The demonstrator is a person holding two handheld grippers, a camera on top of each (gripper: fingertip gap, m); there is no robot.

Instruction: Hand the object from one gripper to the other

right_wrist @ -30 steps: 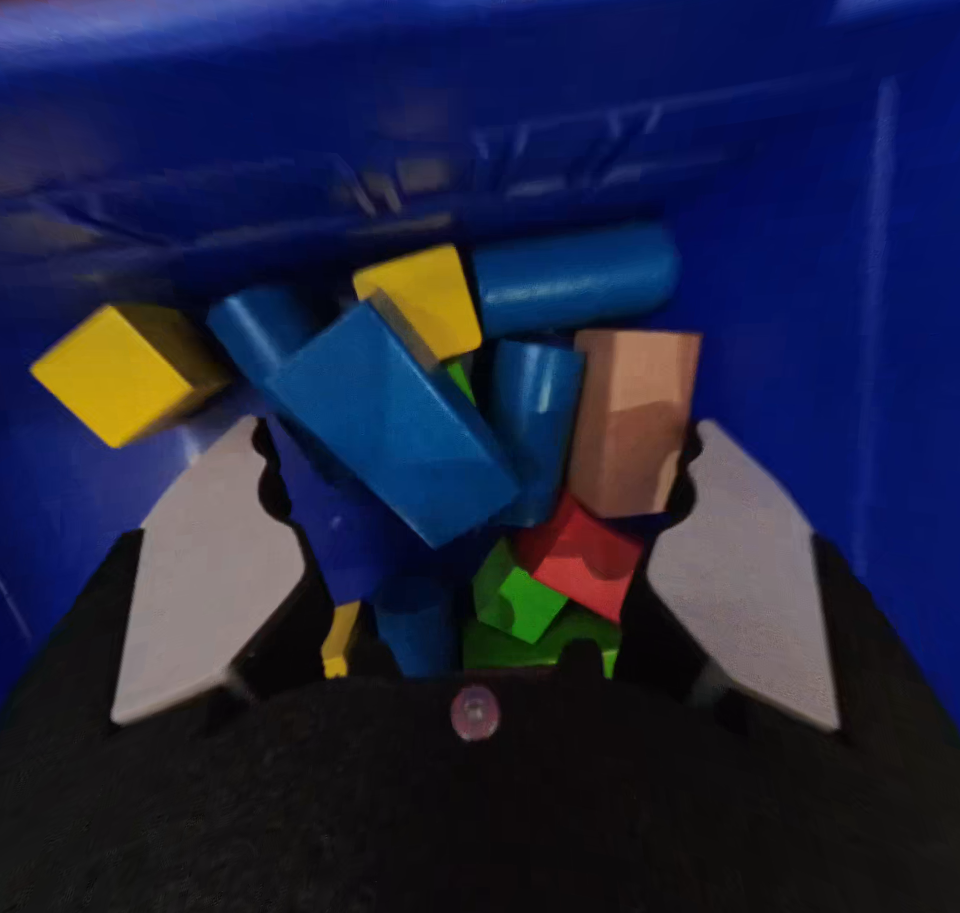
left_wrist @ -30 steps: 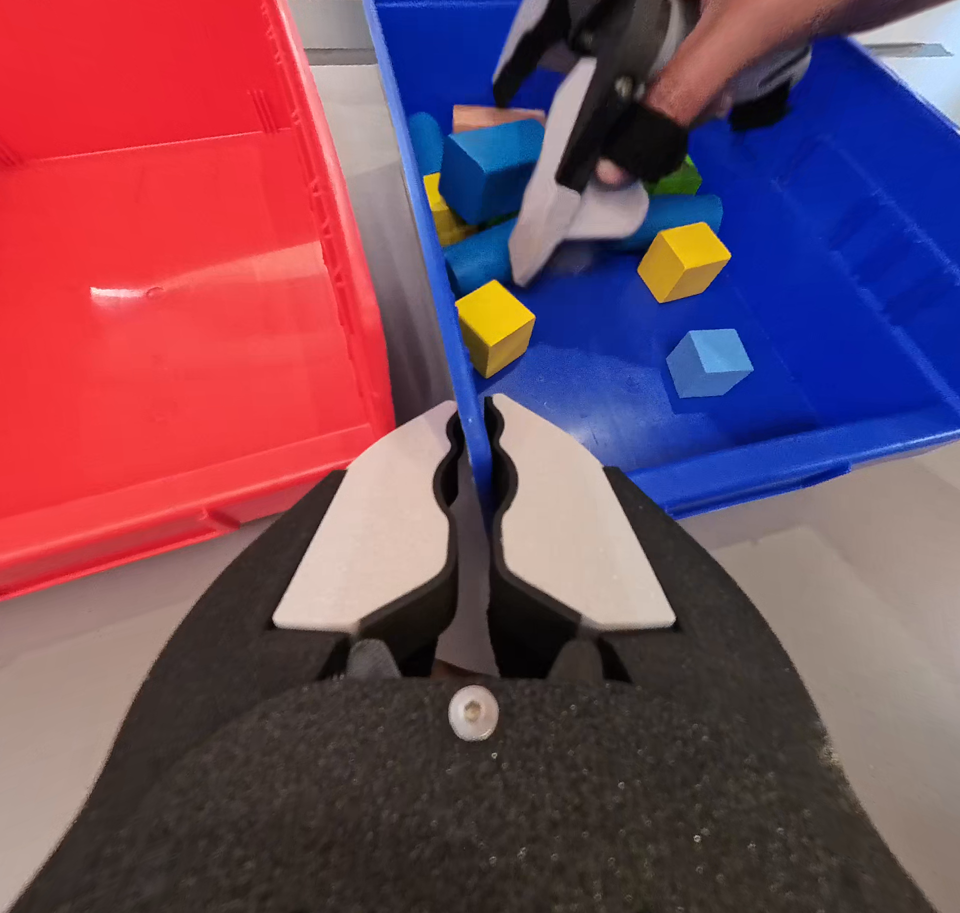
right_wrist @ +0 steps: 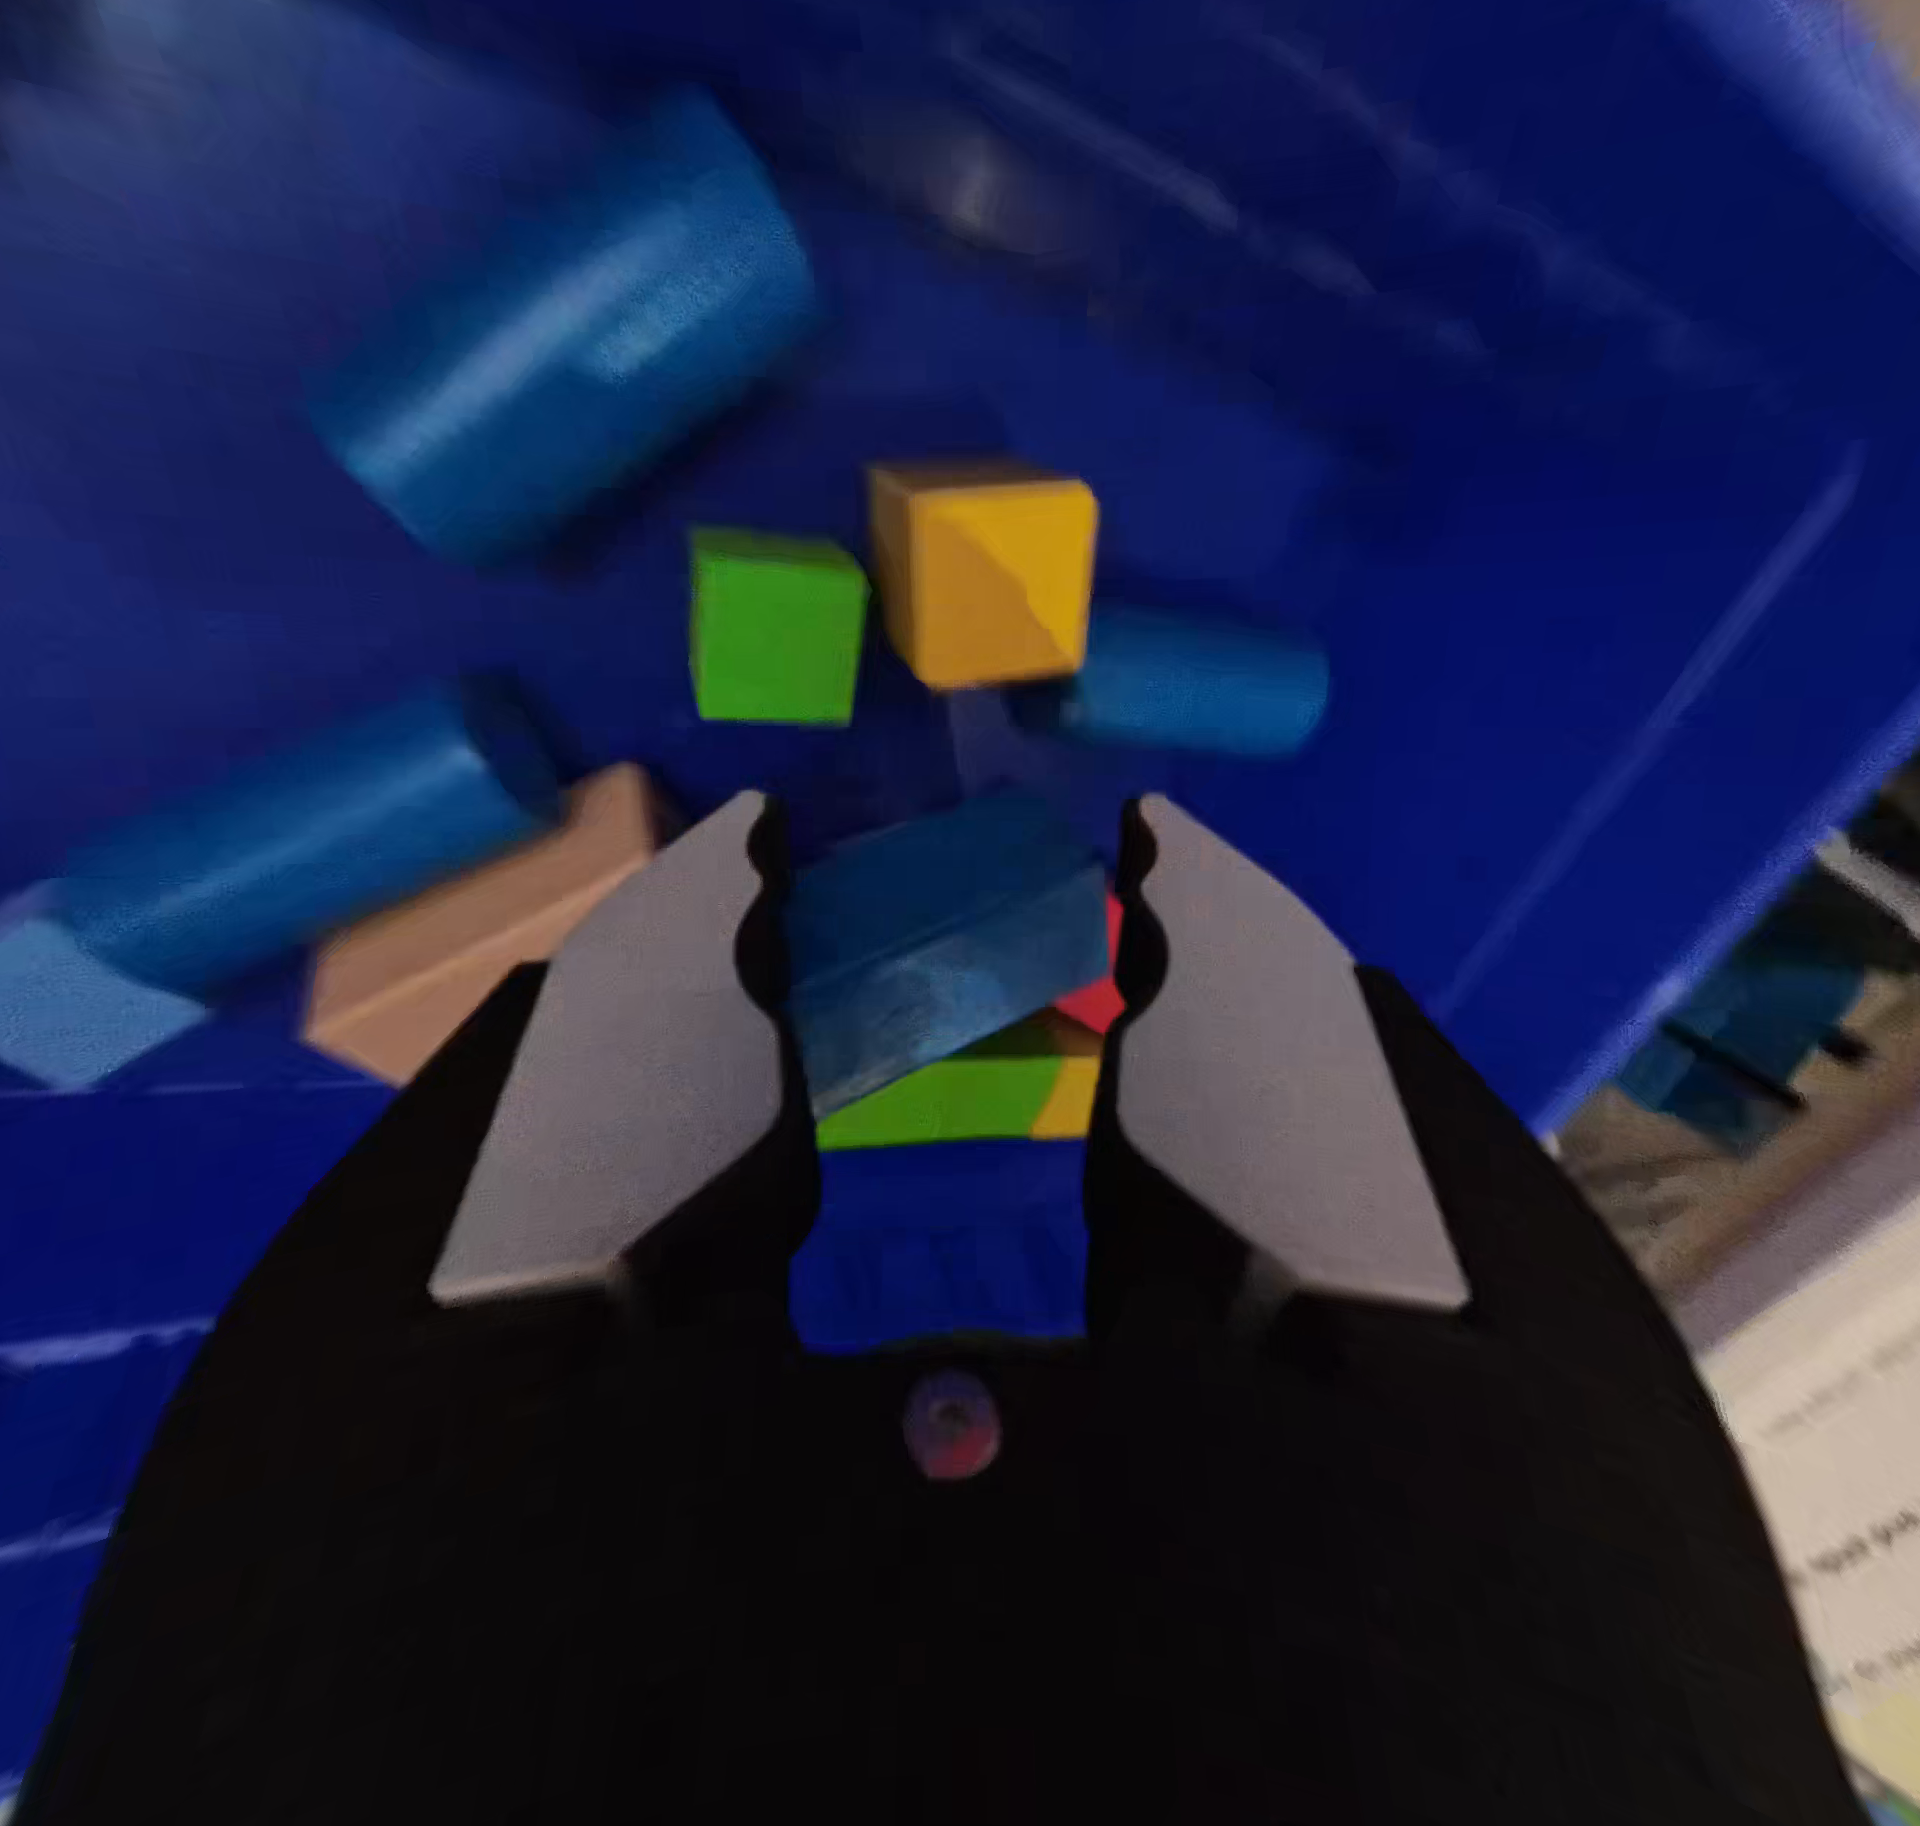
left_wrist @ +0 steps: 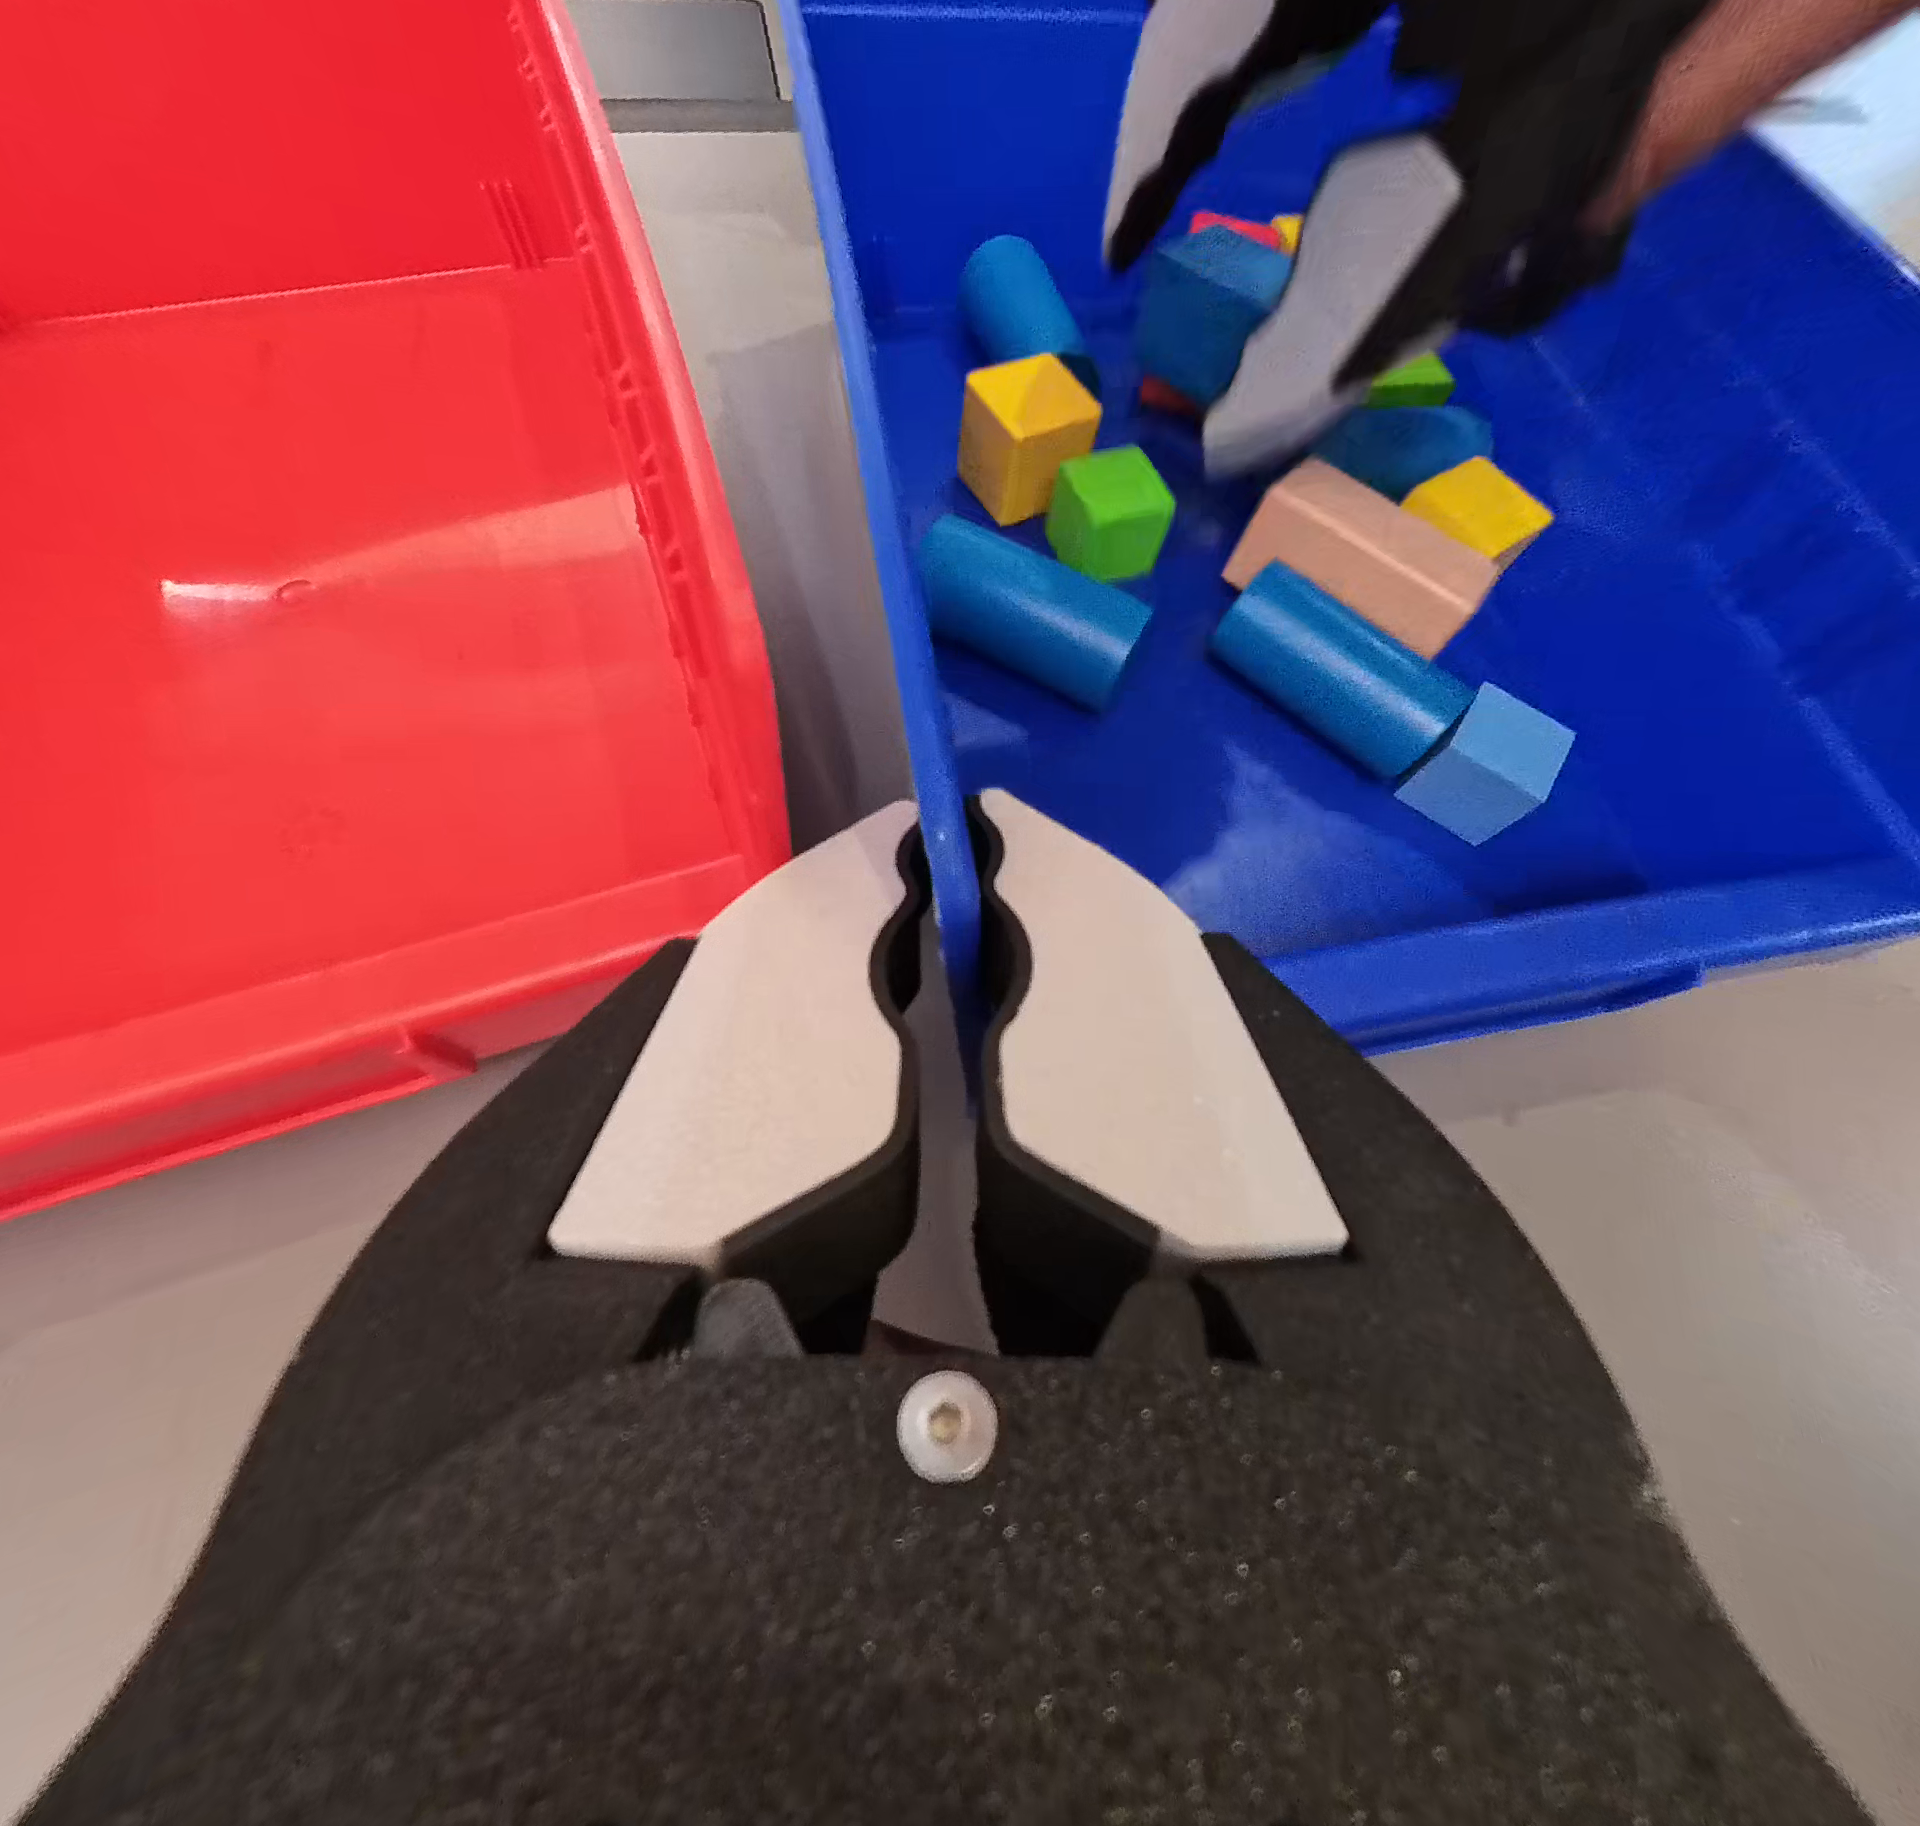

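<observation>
1. The right gripper (right_wrist: 945, 820) has its jaws closed on a blue rectangular block (right_wrist: 935, 935), held tilted above the floor of the blue bin (left_wrist: 1714, 550). In the left wrist view it sits at about 1 o'clock.
2. The block sits skewed near the fingertips. I judge it could twist or slip out during a quick swing.
3. The left gripper (left_wrist: 948, 820) waits low at the bin's near corner with its jaws nearly shut and nothing held. If they do not open in time, the block would be knocked loose.
4. A drop would land among the loose blocks, near the yellow cube (left_wrist: 1023, 431) and green cube (left_wrist: 1107, 511).
</observation>
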